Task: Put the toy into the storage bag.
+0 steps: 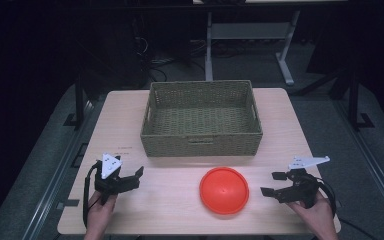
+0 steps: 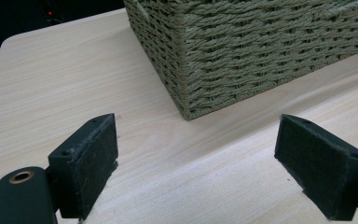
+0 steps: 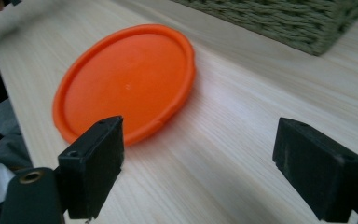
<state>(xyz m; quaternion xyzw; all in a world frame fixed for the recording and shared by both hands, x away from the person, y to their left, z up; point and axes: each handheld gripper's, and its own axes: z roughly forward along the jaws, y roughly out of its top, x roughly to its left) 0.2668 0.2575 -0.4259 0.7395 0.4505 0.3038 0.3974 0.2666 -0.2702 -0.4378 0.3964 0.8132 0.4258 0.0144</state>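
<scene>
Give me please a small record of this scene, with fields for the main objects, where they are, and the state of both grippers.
surface: light wooden table
container: woven basket, at the far middle of the table, nothing visible inside
object: orange round lid, flat on the table, in front of the basket, apart from it
left gripper: open, nothing between the fingers, at the near left
right gripper: open, nothing between the fingers, right of the lid, not touching it

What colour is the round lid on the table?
Orange, plain, no pattern. The lid shows best in the right gripper view.
</scene>
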